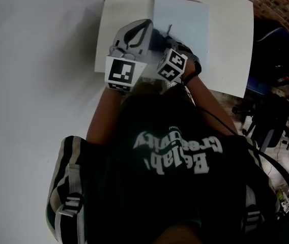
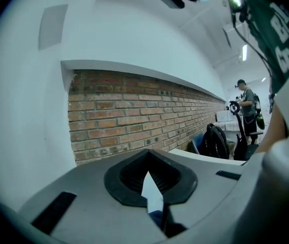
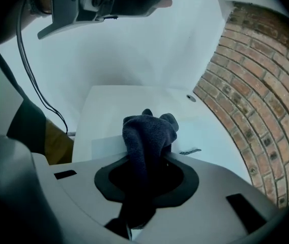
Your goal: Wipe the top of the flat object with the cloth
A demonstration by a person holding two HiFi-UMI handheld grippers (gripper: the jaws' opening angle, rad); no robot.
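Observation:
The flat object is a pale sheet lying on the white table. My right gripper is over the sheet's near edge, shut on a dark blue cloth that bunches out past its jaws above the sheet. My left gripper lies low at the sheet's left edge and points across the table. In the left gripper view a white pointed sliver of the sheet stands between its jaws, which look shut on it. The housings hide the fingertips in both gripper views.
A brick wall runs along the far side. A dark backpack and chairs stand to the right of the table. A small dark item lies on the sheet. A person stands far off.

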